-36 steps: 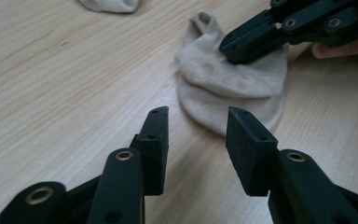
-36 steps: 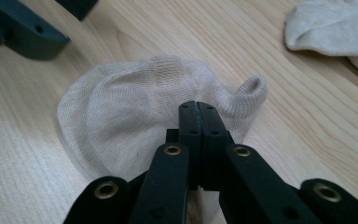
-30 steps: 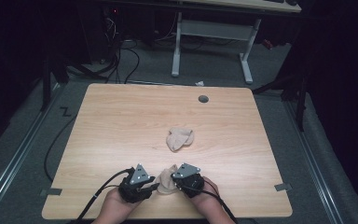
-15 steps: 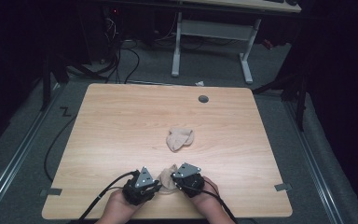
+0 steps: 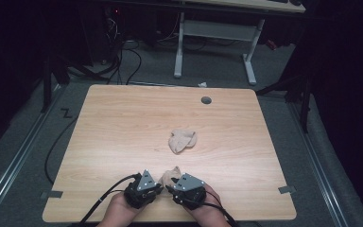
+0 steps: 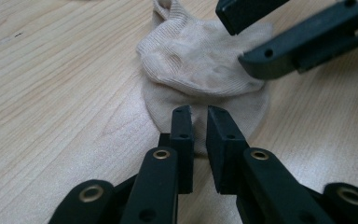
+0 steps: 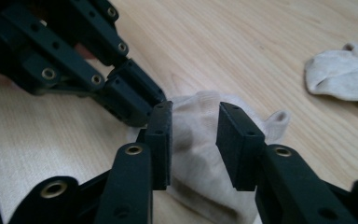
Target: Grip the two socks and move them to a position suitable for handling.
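Note:
Two beige socks lie on the wooden table (image 5: pixel 113 142). One crumpled sock (image 5: pixel 182 141) (image 7: pixel 342 74) rests mid-table. The near sock (image 5: pixel 171 175) (image 6: pixel 200 70) (image 7: pixel 193 154) lies by the front edge between both grippers. My left gripper (image 5: pixel 159 186) (image 6: pixel 200 123) has its jaws drawn to a narrow slit, pinching that sock's near hem. My right gripper (image 5: pixel 171 187) (image 7: pixel 193 123) is open, its jaws on either side of the sock's raised fold. In the left gripper view, the right gripper's fingers (image 6: pixel 284 49) hang over the sock's far side.
A round cable hole (image 5: pixel 206 100) sits near the table's far edge. Black cables (image 5: pixel 106 198) trail off the front left. Tape marks (image 5: pixel 287 189) sit at the front corners. A white desk frame (image 5: pixel 215 45) stands on the floor beyond.
Both hands have edged slightly toward each other, the left gripper moving right onto the near sock's hem. The mid-table sock has not moved.

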Available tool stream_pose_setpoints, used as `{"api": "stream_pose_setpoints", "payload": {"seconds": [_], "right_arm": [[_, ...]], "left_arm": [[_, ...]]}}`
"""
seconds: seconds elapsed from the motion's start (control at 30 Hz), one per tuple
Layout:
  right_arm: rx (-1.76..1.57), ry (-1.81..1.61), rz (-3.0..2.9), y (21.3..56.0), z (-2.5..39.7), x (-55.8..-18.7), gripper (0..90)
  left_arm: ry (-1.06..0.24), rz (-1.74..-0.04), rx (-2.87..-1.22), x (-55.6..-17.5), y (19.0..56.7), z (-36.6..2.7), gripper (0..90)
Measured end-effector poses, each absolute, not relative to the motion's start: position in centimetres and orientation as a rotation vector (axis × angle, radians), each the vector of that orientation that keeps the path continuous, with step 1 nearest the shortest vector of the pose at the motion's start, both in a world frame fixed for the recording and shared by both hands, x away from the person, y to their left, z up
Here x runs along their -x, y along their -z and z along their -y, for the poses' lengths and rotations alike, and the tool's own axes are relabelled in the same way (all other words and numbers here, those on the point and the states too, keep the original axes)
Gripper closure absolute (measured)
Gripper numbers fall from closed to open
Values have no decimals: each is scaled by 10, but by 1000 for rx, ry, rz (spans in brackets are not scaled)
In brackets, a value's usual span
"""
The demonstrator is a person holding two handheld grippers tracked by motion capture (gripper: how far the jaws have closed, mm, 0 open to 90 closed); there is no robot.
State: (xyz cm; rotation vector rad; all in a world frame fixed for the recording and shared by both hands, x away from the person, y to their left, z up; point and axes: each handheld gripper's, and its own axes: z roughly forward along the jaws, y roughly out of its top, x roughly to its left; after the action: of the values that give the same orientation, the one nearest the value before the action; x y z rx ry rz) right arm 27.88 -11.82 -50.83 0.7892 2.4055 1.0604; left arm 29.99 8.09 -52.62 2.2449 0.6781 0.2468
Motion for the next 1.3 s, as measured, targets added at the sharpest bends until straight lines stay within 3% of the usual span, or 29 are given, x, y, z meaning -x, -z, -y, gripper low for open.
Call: {"api": "stream_pose_setpoints", "payload": {"seconds": [0.13, 0.3, 0.33, 0.43, 0.97, 1.13, 1.3], "right_arm": [[-774, -1045, -2437, 512, 115, -278, 604], [-755, -999, -2464, 518, 111, -280, 631], [-749, -983, -2472, 518, 111, -280, 768], [-762, -991, -2440, 515, 113, -279, 859], [-1001, -1028, -2247, 504, 166, -295, 850], [-1126, -988, -2196, 509, 191, -307, 753], [-1100, -997, -2191, 507, 188, -314, 801]], "left_arm": [[-235, -679, -2240, -301, 527, -83, 809], [-228, -682, -2239, -301, 527, -83, 809], [-227, -680, -2241, -301, 527, -84, 809], [-234, -675, -2243, -301, 527, -84, 810], [-290, -715, -2251, -306, 525, -96, 809], [-321, -705, -2261, -306, 525, -98, 809], [-335, -708, -2260, -308, 525, -99, 807]]}}
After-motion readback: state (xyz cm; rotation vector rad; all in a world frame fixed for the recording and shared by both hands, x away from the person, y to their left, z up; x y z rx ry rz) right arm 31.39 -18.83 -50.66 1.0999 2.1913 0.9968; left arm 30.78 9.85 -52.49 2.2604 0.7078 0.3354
